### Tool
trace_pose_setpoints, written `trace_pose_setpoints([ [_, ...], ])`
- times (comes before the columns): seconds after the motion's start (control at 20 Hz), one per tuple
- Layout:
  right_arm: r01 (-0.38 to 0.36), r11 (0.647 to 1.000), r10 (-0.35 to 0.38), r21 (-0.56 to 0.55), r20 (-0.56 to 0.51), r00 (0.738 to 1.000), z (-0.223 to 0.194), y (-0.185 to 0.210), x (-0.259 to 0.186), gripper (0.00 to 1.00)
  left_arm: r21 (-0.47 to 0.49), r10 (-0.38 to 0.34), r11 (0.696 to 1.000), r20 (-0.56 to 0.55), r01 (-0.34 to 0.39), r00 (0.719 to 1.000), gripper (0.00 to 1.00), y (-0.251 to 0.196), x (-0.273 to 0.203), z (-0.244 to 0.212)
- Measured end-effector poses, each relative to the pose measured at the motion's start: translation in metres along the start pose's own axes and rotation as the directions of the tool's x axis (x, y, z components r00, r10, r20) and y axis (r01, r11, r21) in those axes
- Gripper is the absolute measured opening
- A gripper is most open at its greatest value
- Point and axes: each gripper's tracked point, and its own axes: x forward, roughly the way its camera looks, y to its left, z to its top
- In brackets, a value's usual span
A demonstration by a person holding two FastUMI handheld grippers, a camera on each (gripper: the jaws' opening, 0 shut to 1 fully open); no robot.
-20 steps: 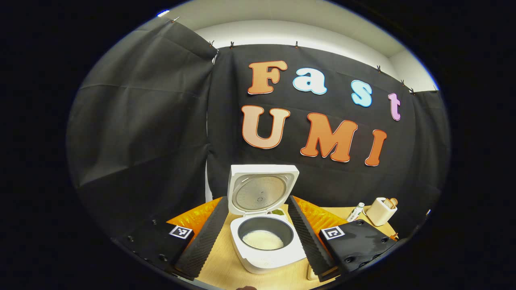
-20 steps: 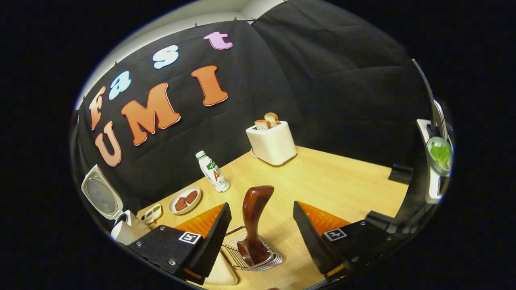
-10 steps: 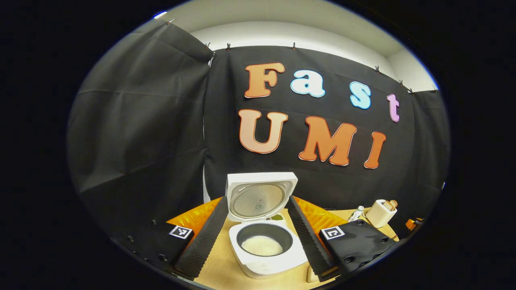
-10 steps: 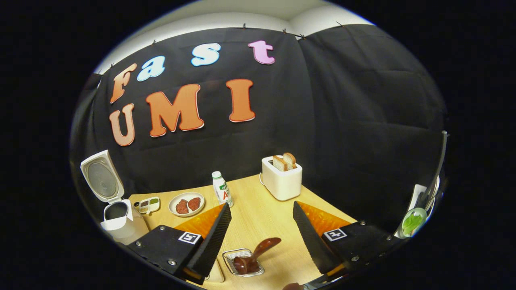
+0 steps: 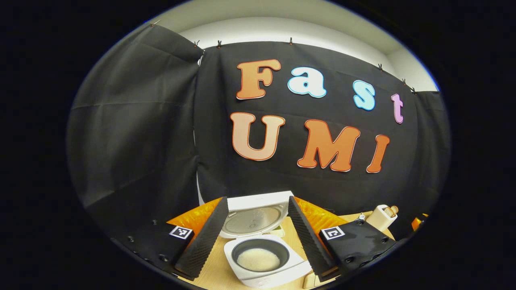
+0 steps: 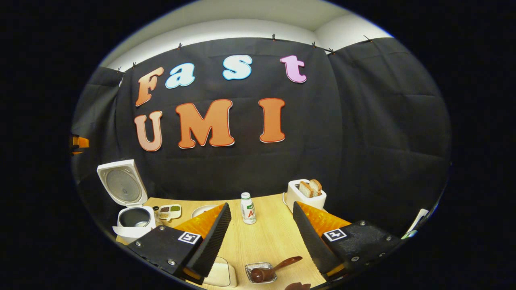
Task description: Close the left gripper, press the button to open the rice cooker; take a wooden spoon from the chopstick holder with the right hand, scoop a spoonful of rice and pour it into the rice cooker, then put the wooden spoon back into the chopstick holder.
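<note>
Rice [image 5: 258, 259] fills the open rice cooker [image 5: 264, 274]; wooden spoon [image 6: 272, 270] rests in its holder [image 6: 261, 273]

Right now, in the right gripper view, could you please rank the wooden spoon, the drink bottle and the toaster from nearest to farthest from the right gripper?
1. Wooden spoon: nearest, low between the open fingers of the right gripper, resting in its holder.
2. Drink bottle: mid-table, straight ahead.
3. Toaster: farthest, right of the bottle by the back wall.
</note>
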Motion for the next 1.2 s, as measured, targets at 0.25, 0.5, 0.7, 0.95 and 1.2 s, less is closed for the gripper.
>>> trace_pose_setpoints([
  [0.25, -0.027, 1.0, 0.027, -0.013, 0.009, 1.0, 0.001, 0.005, 0.0, 0.95, 0.011, 0.029, 1.0, -0.041, -0.029, 0.999, 1.0, 0.007, 0.065, 0.025],
  [0.5, -0.017, 1.0, 0.017, -0.009, 0.011, 1.0, -0.003, -0.003, 0.002, 0.95, -0.024, 0.039, 0.999, -0.14, -0.043, 0.989, 1.0, 0.006, 0.14, 0.013],
  [0.7, -0.01, 1.0, 0.01, 0.012, 0.0, 1.0, -0.003, -0.009, 0.005, 0.95, 0.026, 0.077, 0.997, -0.261, -0.073, 0.962, 1.0, 0.011, 0.189, -0.023],
  [0.95, 0.005, 1.0, -0.005, 0.016, -0.006, 1.0, -0.009, -0.017, 0.006, 0.95, 0.036, 0.104, 0.995, -0.374, -0.098, 0.922, 1.0, 0.022, 0.223, -0.065],
  [1.2, -0.001, 1.0, 0.001, 0.025, -0.014, 1.0, -0.011, -0.016, 0.005, 0.95, -0.055, 0.061, 0.994, -0.429, -0.093, 0.901, 1.0, 0.017, 0.226, -0.088],
])
